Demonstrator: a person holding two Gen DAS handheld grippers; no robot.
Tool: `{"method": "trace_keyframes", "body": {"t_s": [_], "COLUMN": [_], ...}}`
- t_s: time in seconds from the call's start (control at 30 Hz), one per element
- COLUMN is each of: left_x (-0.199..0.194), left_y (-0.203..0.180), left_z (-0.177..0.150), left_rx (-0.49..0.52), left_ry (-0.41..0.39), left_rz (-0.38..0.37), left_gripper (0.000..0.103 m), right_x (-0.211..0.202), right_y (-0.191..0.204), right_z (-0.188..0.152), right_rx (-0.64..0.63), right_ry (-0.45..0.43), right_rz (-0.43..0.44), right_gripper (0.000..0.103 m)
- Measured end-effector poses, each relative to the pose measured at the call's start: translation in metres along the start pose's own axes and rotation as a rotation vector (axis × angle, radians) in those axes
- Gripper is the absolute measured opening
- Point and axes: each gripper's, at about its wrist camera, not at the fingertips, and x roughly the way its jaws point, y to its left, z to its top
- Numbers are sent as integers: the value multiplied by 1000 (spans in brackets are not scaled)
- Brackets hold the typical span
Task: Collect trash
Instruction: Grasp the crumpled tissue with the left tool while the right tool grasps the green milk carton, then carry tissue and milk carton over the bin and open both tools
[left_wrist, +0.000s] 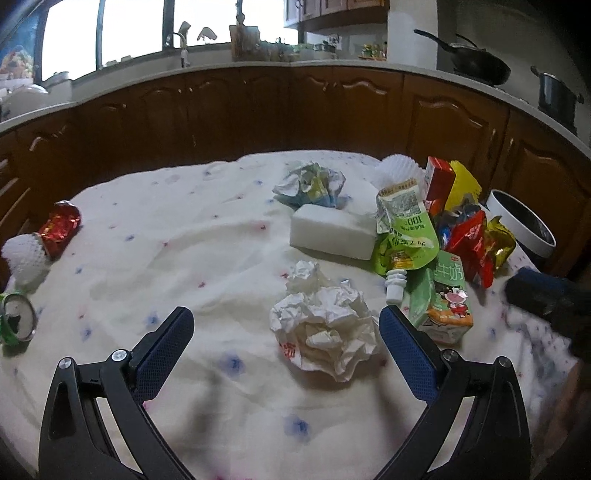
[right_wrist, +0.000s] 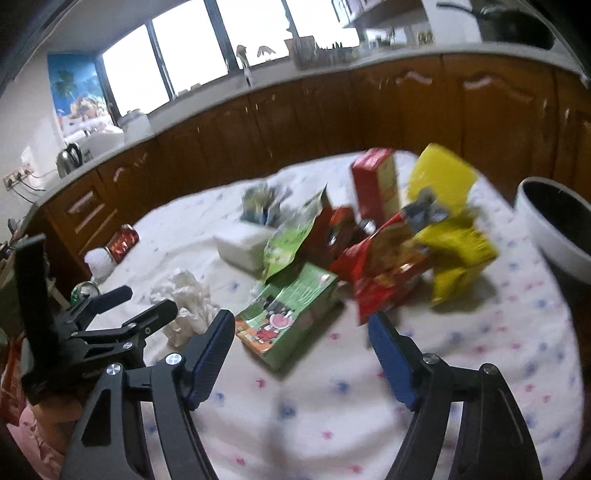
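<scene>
Trash lies on a table with a white dotted cloth (left_wrist: 184, 236). My left gripper (left_wrist: 286, 317) is open, its fingers either side of a crumpled white paper wad (left_wrist: 325, 321), just above the cloth. A green milk carton (left_wrist: 448, 299), a green spout pouch (left_wrist: 404, 236) and red and yellow wrappers (left_wrist: 472, 240) lie to the right. My right gripper (right_wrist: 301, 325) is open and empty, hovering before the green milk carton (right_wrist: 288, 314) and the wrapper pile (right_wrist: 399, 266). The left gripper also shows in the right wrist view (right_wrist: 144, 302). A white bin (right_wrist: 554, 229) stands at the right.
A white foam block (left_wrist: 332, 232), a crumpled blue-green wrapper (left_wrist: 314, 181), a red foil wrapper (left_wrist: 61, 227), a white foam net (left_wrist: 24, 254) and a green can (left_wrist: 16, 317) lie on the cloth. The white bin (left_wrist: 524, 225) stands beyond the right edge. Brown kitchen cabinets (left_wrist: 295, 107) stand behind.
</scene>
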Motion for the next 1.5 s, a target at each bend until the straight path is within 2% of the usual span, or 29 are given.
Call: {"method": "trace_keyframes", "body": {"t_s": [0.1, 0.2, 0.27, 0.33, 0.43, 0.57, 0.67, 0.73, 0.87, 1.13, 1.3, 1.5], "left_x": [12, 21, 21, 19, 13, 9, 0, -4, -9, -29, -43, -49], "left_y": [3, 9, 10, 9, 9, 14, 21, 24, 29, 20, -5, -41], "left_z": [1, 3, 4, 6, 7, 8, 9, 10, 11, 13, 19, 25], "left_rx": [16, -9, -13, -2, 11, 8, -4, -3, -9, -11, 32, 79], "left_ry": [38, 74, 80, 78, 68, 54, 31, 17, 6, -30, -57, -61], "left_rz": [-30, -126, -180, -209, -224, -233, -233, -227, -219, -235, -260, -310], "left_gripper": [89, 73, 51, 44, 31, 28, 27, 26, 25, 25, 25, 25], "right_x": [18, 31, 36, 39, 41, 51, 59, 60, 49, -4, -34, -80], "right_y": [3, 4, 3, -1, -13, -10, 1, 3, 0, -11, -28, -62], "right_z": [2, 5, 6, 5, 5, 9, 11, 11, 9, -4, -10, -8], "right_rx": [30, 61, 82, 123, 192, 221, 194, 175, 155, 106, 128, 179], "right_ry": [45, 80, 95, 108, 125, 166, 176, 165, 154, 101, 51, -57], "right_rz": [22, 43, 58, 83, 94, 84, 34, 13, 20, 56, 61, 52], "right_gripper": [76, 76, 68, 64, 64, 66, 66, 63, 49, 47, 46, 46]}}
